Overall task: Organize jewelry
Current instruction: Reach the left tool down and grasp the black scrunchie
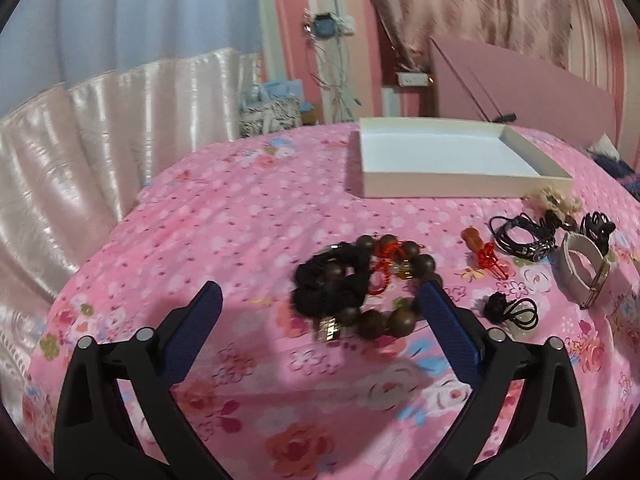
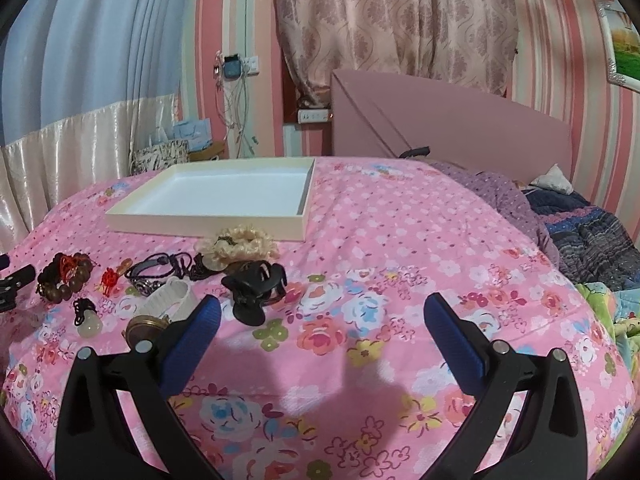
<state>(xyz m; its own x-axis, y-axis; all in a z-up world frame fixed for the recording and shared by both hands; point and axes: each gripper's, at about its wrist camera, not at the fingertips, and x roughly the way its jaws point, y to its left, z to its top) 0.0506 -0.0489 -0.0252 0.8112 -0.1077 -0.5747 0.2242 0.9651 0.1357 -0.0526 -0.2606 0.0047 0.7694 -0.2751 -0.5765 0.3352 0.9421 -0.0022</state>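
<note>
A wooden bead bracelet [image 1: 384, 280] with red cord lies on the pink floral bedspread [image 1: 240, 220], tangled with a black scrunchie [image 1: 320, 304]. My left gripper [image 1: 320, 290] stands open around this pile, its fingers wide on either side and not pressing it. Behind it sits an empty white box [image 1: 460, 186]. My right gripper [image 2: 323, 303] is open over bare bedspread, with nothing between its fingers. A black hair claw [image 2: 256, 290] lies just ahead of its left finger. The white-strapped watch [image 2: 168, 300] lies partly behind that finger.
Right of the beads lie a red-knot gourd charm [image 1: 480, 250], black cord bracelets [image 1: 520, 236], a corded pendant [image 1: 512, 310] and a cream scrunchie [image 2: 236, 248]. Rumpled blankets [image 2: 580, 232] and a pink headboard [image 2: 440, 120] are at the right, satin drapes [image 1: 80, 140] at the left.
</note>
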